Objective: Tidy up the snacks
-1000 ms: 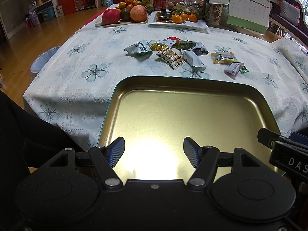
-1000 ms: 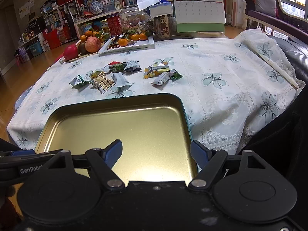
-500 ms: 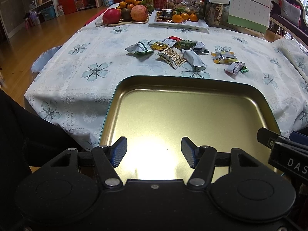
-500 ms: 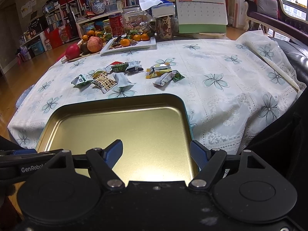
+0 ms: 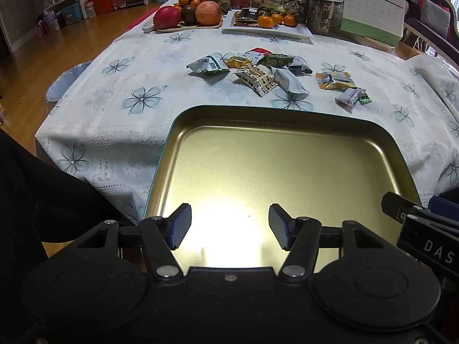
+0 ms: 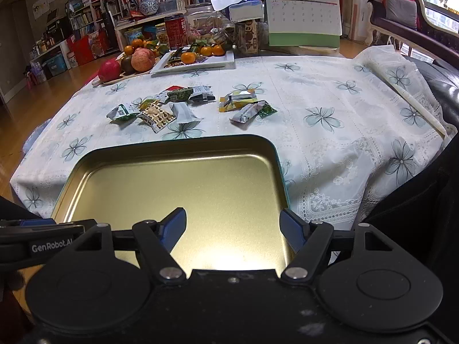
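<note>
Wooden floor [image 5: 71,48], crowded bookshelves [image 6: 86,25] (sofa [image 6: 407,25] by window).

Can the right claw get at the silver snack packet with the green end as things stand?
Probably yes. The right claw is open and empty over the tin tray. The silver packet lies alone on the tablecloth beyond the tray's far rim, with nothing standing between; only a yellow packet touches it behind.

This is a home living room: a table with a flowered tablecloth [image 6: 330,91], fruit [image 6: 142,58], a desk calendar [image 6: 302,14], full bookshelves [image 6: 83,23] and a sofa [image 6: 401,17].
</note>
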{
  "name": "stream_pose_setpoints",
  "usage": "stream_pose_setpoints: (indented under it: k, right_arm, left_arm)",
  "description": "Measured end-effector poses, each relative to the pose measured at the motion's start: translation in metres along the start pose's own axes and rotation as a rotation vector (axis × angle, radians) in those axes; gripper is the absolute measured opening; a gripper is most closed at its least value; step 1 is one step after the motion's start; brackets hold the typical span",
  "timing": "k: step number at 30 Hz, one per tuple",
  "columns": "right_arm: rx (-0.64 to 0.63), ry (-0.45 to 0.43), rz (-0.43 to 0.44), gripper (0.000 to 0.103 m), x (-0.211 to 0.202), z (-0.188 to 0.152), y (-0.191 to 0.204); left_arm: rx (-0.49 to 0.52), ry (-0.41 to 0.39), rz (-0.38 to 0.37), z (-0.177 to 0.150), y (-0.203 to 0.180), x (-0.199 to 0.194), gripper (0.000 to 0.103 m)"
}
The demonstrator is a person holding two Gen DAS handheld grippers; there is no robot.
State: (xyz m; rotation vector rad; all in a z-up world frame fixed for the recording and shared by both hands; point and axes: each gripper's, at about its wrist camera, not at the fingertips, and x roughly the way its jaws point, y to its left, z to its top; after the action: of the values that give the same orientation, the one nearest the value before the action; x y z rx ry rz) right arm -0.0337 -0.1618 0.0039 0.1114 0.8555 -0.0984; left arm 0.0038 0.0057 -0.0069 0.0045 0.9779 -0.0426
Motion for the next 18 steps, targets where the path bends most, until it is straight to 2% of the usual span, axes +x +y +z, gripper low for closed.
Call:
stream_pose_setpoints:
  k: [7, 11, 18]
  right_arm:
    - [-0.013, 0.02, 0.021, 0.073, 0.0004, -0.0015, 0.003]
    - [-0.013, 0.054, 0.039, 0.073, 0.0007, -0.0008, 0.0031]
    - [0.021, 0.161, 0.106, 0.073, 0.0084, 0.0042, -0.0006]
  left_arm:
    - [-0.009, 0.011, -0.01, -0.001, -0.0003, 0.0006, 0.063]
    - [-0.005, 0.021, 0.012, -0.0007, -0.0025, -0.0006, 0.062]
    - [-0.004, 0.118, -0.016, 0.0066, -0.0016, 0.0054, 0.062]
